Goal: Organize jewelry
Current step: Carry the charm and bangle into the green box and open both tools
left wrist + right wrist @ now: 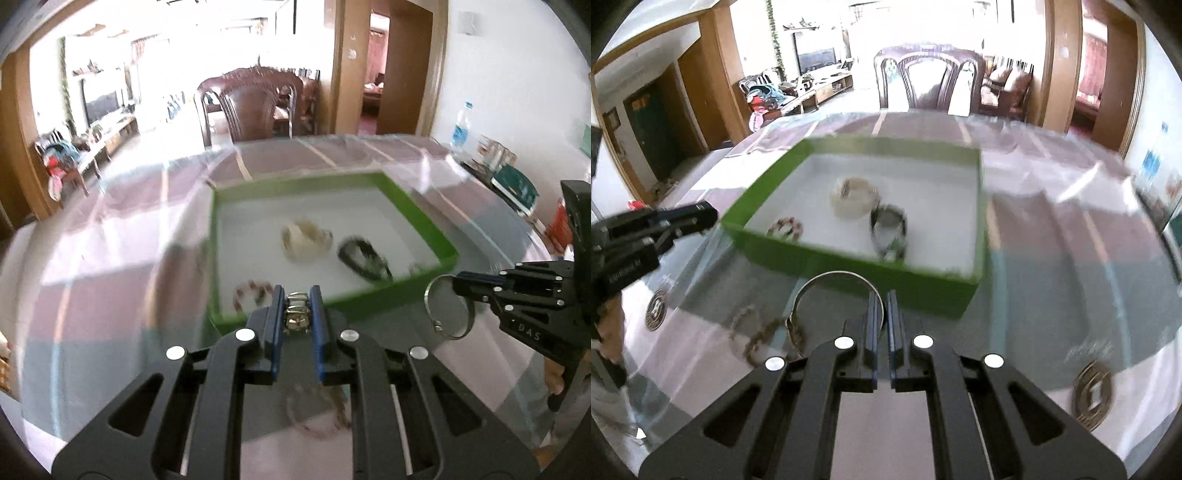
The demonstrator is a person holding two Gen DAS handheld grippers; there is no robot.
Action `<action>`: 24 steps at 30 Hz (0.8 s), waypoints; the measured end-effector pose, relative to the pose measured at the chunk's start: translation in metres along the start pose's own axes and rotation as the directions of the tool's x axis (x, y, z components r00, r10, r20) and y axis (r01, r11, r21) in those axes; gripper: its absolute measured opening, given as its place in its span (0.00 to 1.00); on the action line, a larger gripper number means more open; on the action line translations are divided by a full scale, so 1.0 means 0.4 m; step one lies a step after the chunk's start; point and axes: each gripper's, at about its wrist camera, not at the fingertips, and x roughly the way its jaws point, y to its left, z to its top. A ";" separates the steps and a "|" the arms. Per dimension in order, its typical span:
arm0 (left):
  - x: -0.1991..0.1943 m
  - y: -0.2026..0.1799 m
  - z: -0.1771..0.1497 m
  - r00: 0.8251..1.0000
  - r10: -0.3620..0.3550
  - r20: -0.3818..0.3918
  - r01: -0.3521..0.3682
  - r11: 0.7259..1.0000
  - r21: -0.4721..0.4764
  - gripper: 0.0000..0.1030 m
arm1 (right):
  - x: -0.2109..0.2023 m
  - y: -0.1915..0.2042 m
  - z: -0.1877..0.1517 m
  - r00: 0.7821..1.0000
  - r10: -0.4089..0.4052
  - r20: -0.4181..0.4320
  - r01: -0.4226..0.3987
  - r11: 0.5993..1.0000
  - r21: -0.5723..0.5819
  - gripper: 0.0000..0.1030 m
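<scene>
Indoors, glass-topped table (1052, 258), carved wooden chair (929, 83)

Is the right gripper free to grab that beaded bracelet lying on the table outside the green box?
Probably not yet: the right gripper is shut on a silver bangle; the beaded bracelet lies unobstructed beside it.

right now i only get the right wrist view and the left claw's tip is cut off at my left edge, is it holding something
Observer: Yes. The left claw is shut on a chunky silver and gold metal link bracelet.
Operator: how close is it to dropping that off
Observer: In the left wrist view its tip lines up with the near wall of the green cardboard box, so the bracelet is not yet over the white floor.
Operator: anything further right on the table i should know about
Observer: A clear plastic water bottle with a blue label stands near the table's far right edge.
</scene>
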 end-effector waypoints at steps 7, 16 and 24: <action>0.101 0.041 0.080 1.000 0.027 -0.017 -0.028 0.998 -0.062 0.14 | 0.063 -0.038 0.118 0.996 -0.046 0.070 0.042 0.998 0.056 0.05; 0.227 0.053 0.055 0.994 0.023 -0.110 -0.034 0.995 -0.095 0.37 | 0.180 -0.072 0.123 0.999 -0.048 -0.010 0.049 0.990 0.131 0.12; 0.114 0.032 -0.016 0.993 0.017 -0.114 -0.019 1.000 -0.016 0.46 | 0.024 -0.002 0.054 0.998 0.051 0.041 -0.052 0.998 0.027 0.38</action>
